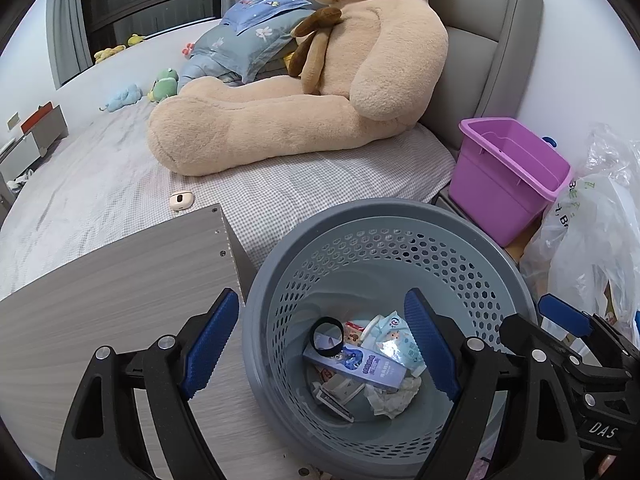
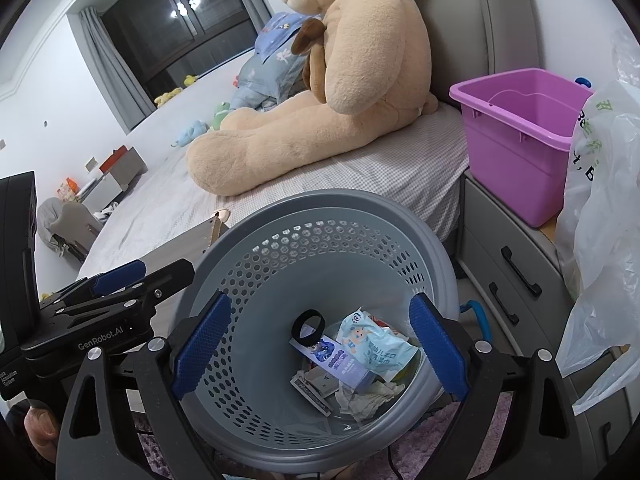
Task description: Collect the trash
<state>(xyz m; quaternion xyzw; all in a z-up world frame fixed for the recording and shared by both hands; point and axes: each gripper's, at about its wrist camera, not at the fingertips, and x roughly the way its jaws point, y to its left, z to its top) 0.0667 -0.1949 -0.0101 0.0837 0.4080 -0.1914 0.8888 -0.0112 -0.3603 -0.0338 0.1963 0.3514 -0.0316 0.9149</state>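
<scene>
Trash [image 1: 360, 364] was recorded at the bottom of a grey perforated waste basket [image 1: 280, 280], which was placed low in the near centre of both views, just beside a grey wood-grain panel [image 1: 120, 280] at its left. Contents were listed as follows: a purple and blue carton [image 1: 358, 362], lying flat; a black ring [image 1: 327, 337], resting against the far end of that carton; a pale blue wipes packet [image 2: 372, 344], to the right of the ring; crumpled white paper [image 1: 390, 398], near the right side; a small flat box [image 2: 312, 394], at the near edge of the heap.

Left gripper [image 1: 322, 346] was held above the basket mouth, its blue-padded jaws set wide apart, with nothing between them. Right gripper [image 2: 320, 346] was likewise held over the basket, its jaws wide apart and unloaded. In the right wrist view the left gripper was seen at the left of the basket rim; in the left wrist view the right gripper was seen at the right of it.

Surroundings were entered as: a bed [image 1: 120, 168] with a checked sheet, beyond the basket; a large tan teddy bear [image 1: 320, 100], seated on it against a grey headboard [image 1: 492, 32]; a purple plastic bin [image 1: 508, 176], far right of the basket; a translucent plastic bag [image 2: 600, 240], at the right edge, beside the purple bin; a drawer unit [image 2: 516, 280], under the bin.
</scene>
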